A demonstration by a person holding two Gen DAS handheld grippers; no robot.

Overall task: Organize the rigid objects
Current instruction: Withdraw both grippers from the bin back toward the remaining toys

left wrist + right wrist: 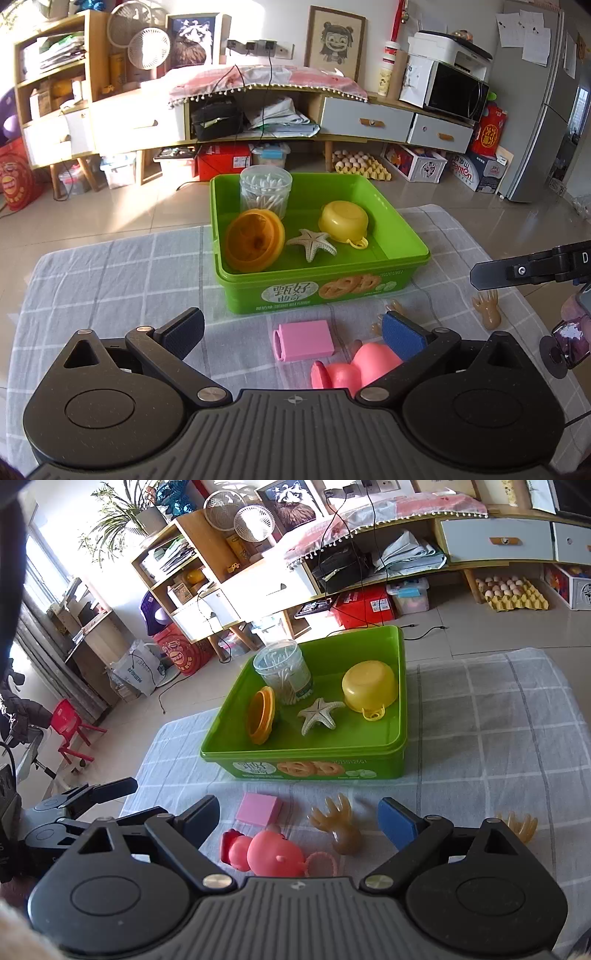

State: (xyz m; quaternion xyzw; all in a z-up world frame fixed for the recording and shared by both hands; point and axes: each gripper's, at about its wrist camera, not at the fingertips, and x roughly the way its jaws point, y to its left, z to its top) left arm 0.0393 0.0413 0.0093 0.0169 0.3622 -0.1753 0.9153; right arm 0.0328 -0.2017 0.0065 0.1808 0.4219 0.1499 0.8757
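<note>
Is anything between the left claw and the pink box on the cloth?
Nothing visible. The left claw is open, and the pink box lies on the checked cloth between its fingers, with the pink toy off to its right.

The left gripper point(293, 334) fills the lower part of its own wrist view, jaws spread wide, fingers pointing toward the upper middle of the frame, nothing between the pads. The right gripper point(298, 818) sits likewise at the bottom of its own view, jaws wide apart and holding nothing. Each gripper also shows at the edge of the other's view: right edge, and lower left.
</note>
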